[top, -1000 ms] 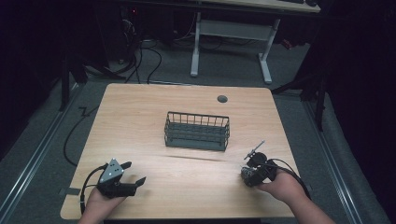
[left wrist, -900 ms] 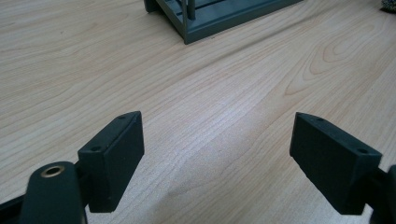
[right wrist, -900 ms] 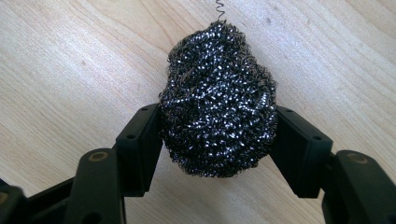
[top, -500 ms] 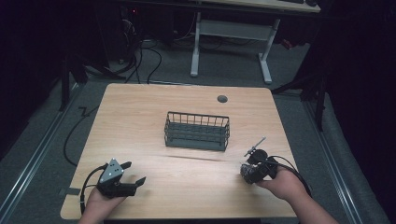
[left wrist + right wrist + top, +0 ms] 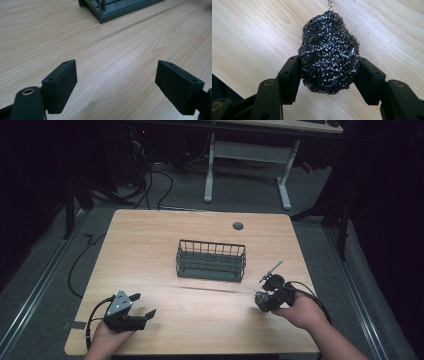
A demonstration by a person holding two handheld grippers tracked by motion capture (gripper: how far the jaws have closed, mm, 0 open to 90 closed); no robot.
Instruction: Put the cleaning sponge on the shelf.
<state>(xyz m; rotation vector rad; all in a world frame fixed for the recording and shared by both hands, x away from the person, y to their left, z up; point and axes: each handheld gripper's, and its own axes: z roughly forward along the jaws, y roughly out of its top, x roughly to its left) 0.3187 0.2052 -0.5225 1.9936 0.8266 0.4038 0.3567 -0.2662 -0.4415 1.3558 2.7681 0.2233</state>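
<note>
At lower right, your right tool point(image 5: 266, 296) clamps the steel scourer point(image 5: 329, 50); your left tool point(image 5: 140, 306), lower left, gapes empty.

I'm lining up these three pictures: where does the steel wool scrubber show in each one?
High view: the steel wool scrubber sits lower right, in the right tool, off the wire basket's near right corner.
Left gripper view: not in it; the basket corner is at top.
Right gripper view: centre, pinched between both jaws.
Shared landmark: the wooden tabletop.
</note>
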